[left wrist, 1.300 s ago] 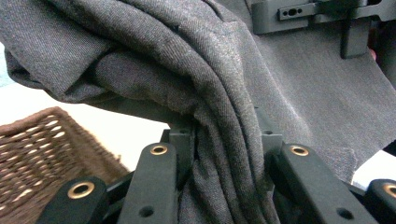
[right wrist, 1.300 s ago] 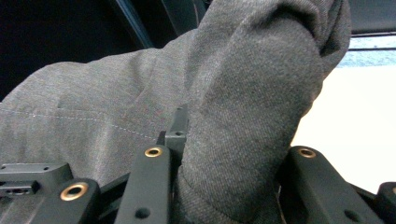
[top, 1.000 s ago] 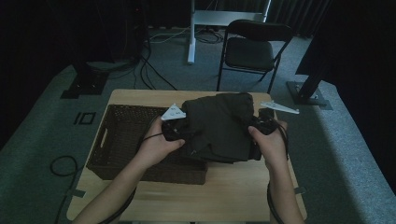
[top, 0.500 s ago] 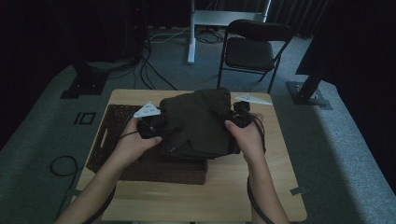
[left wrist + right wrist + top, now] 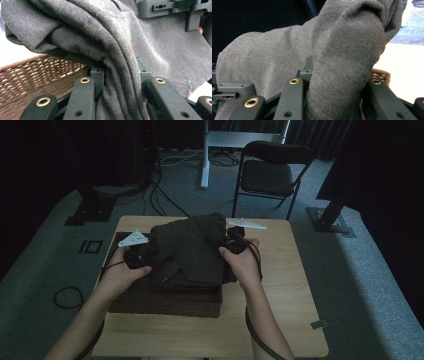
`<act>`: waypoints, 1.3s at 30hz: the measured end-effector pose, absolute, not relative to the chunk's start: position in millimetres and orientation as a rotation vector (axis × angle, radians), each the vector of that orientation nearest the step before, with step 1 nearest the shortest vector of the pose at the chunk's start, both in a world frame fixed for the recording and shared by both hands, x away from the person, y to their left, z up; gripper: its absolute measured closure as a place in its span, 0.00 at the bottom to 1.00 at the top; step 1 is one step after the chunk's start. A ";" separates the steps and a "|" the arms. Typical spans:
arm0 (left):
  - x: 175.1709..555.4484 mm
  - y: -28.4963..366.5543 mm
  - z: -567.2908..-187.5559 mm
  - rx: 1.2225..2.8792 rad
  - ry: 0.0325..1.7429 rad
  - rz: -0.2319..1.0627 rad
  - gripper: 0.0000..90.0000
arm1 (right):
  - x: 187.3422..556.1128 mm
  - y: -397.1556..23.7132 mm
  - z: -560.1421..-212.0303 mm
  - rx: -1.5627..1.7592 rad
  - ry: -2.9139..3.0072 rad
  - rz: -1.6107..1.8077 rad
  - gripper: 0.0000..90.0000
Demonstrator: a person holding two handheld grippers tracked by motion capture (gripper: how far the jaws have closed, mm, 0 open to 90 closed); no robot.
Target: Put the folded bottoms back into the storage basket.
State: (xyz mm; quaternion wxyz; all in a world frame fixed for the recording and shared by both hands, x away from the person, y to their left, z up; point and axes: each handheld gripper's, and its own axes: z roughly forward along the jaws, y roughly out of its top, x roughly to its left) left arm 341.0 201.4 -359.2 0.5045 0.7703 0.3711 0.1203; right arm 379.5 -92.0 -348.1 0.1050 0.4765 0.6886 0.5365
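Fingers (image 5: 85, 100) of the left gripper (image 5: 117, 82) are clamped on a thick fold of the dark grey garment (image 5: 105, 45); right gripper (image 5: 334, 85) fingers (image 5: 292, 97) likewise clenched on a bunched fold of it. Both grips are clear from the gripper views.

Left gripper view adds what the high view can't: twill weave of the cloth, several layers pinched together, the wicker weave of the basket (image 5: 37, 72) just below the cloth, and the other gripper's body at the far edge of the garment.

Right gripper view: a stitched seam line across the cloth, a corner of basket under the fold, pale tabletop beyond it.

High view gives the layout: garment held over the right half of the basket, which sits on the wooden table (image 5: 295, 285), one hand at each side of the cloth. Past the basket, a folding chair (image 5: 270, 175) and a white stand on the floor.

No brand, label or writing readable.
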 end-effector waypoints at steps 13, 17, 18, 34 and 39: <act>345.9 227.8 -373.6 1.881 0.921 0.325 0.78 | 387.4 -59.2 -365.0 1.405 2.045 1.577 0.72; 349.5 233.1 -385.4 1.895 0.951 0.339 0.78 | 390.4 -50.1 -375.3 1.412 2.047 1.555 0.72; 350.3 233.5 -388.0 1.903 0.953 0.346 0.78 | 391.2 -48.3 -378.0 1.414 2.047 1.550 0.72; 367.3 241.2 -430.4 1.993 0.985 0.369 0.77 | 401.2 -25.0 -426.0 1.447 2.051 1.441 0.72; 369.5 241.9 -434.6 2.023 1.008 0.384 0.77 | 403.6 -16.4 -438.3 1.445 2.067 1.397 0.72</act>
